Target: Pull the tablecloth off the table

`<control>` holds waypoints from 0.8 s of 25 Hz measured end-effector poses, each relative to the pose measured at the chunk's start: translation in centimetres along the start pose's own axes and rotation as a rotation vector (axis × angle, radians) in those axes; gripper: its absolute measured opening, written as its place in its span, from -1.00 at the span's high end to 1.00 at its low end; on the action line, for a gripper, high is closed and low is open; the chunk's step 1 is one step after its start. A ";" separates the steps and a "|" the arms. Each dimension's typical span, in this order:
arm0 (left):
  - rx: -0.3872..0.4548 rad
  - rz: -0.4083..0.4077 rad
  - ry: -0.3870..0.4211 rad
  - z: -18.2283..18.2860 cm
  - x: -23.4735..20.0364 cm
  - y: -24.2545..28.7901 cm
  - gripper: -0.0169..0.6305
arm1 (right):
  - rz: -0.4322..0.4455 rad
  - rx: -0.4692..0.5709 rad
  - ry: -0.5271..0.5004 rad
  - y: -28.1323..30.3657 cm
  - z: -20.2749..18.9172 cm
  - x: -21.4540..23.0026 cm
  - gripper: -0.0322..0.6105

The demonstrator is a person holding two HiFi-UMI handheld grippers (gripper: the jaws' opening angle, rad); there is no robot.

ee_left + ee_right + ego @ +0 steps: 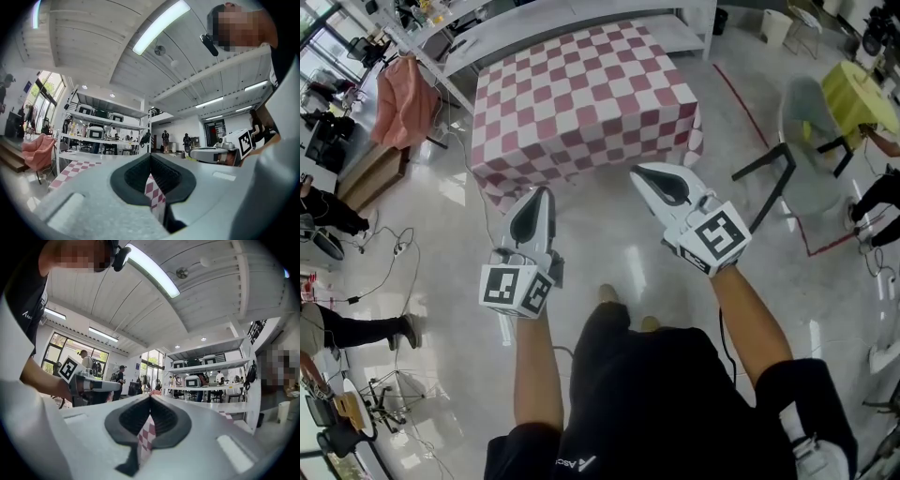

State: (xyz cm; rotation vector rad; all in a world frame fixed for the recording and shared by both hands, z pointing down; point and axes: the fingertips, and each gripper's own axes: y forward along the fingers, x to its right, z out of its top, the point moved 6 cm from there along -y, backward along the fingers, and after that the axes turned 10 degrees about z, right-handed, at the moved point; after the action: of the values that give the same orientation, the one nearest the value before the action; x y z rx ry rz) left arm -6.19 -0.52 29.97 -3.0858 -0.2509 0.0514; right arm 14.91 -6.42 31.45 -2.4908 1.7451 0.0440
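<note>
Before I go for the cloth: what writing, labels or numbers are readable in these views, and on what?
"ASC": white print on the person's black shirt, cut off at the head view's bottom edge; further letters unreadable.
Left cube and right cube on the tongs: black-and-white square codes only, no letters.
Blue wall sign: too small to read.
Nothing else is legible.

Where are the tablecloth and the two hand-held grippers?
tablecloth (581, 94), head view, middle of its checkered top face.
left hand-held gripper (547, 193), head view, tip where its closed jaws meet.
right hand-held gripper (636, 172), head view, tip where its closed jaws meet.
</note>
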 end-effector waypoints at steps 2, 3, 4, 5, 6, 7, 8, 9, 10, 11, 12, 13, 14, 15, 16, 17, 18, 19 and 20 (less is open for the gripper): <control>0.002 0.000 -0.009 0.0 -1.1 -1.4 0.91 | -0.009 -0.003 -0.002 0.5 0.1 -1.4 0.90; 0.003 -0.001 -0.012 -0.2 -1.7 -1.8 0.91 | -0.016 -0.006 -0.004 0.7 0.0 -2.0 0.90; 0.005 -0.002 -0.014 -0.4 -2.3 -2.1 0.91 | -0.021 -0.010 -0.007 1.1 -0.1 -2.3 0.90; 0.007 -0.003 -0.016 -0.5 -3.2 -2.2 0.92 | -0.025 -0.015 -0.010 1.8 -0.3 -2.6 0.90; 0.010 -0.005 -0.019 -0.7 -4.5 -2.3 0.91 | -0.029 -0.021 -0.015 2.7 -0.4 -3.1 0.90; 0.014 -0.007 -0.022 -0.8 -6.0 -2.5 0.92 | -0.035 -0.029 -0.021 4.0 -0.5 -3.7 0.90; 0.018 -0.011 -0.027 -0.8 -7.8 -2.7 0.92 | -0.042 -0.036 -0.027 5.4 -0.6 -4.4 0.90; 0.022 -0.015 -0.030 -0.9 -9.4 -2.9 0.92 | -0.051 -0.043 -0.033 6.8 -0.6 -5.0 0.90; 0.024 -0.019 -0.033 -1.1 -10.6 -2.9 0.91 | -0.061 -0.048 -0.038 7.7 -0.8 -5.3 0.90; 0.025 -0.024 -0.033 -1.5 -11.0 -2.7 0.91 | -0.070 -0.052 -0.043 7.9 -1.1 -5.3 0.90; 0.026 -0.027 -0.034 -2.1 -10.6 -2.2 0.92 | -0.078 -0.055 -0.047 7.5 -1.7 -4.9 0.90; 0.026 -0.030 -0.034 -2.8 -9.9 -1.4 0.91 | -0.085 -0.058 -0.050 6.9 -2.4 -4.2 0.90; 0.024 -0.034 -0.034 -3.5 -9.3 -0.5 0.91 | -0.091 -0.060 -0.052 6.3 -3.0 -3.3 0.90; 0.021 -0.038 -0.033 -3.9 -9.1 0.6 0.91 | -0.098 -0.064 -0.052 6.3 -3.6 -2.3 0.90; 0.018 -0.043 -0.033 -4.3 -9.4 1.7 0.91 | -0.107 -0.068 -0.051 6.8 -4.0 -1.4 0.90; 0.012 -0.048 -0.035 -4.4 -10.2 2.8 0.91 | -0.117 -0.073 -0.049 7.7 -4.2 -0.6 0.90; 0.003 -0.051 -0.040 -4.3 -11.4 3.9 0.91 | -0.129 -0.079 -0.046 8.9 -4.2 0.2 0.90; -0.007 -0.051 -0.046 -4.2 -12.6 5.0 0.91 | -0.141 -0.088 -0.043 10.2 -4.3 1.0 0.90; -0.015 -0.052 -0.053 -4.2 -13.9 6.0 0.91 | -0.152 -0.098 -0.039 11.5 -4.4 1.7 0.90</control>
State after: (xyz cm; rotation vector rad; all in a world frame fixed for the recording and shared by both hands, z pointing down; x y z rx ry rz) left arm -18.74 -8.90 34.28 -3.0939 -0.3347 0.1303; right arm 4.57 -12.38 34.93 -2.6649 1.5696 0.1692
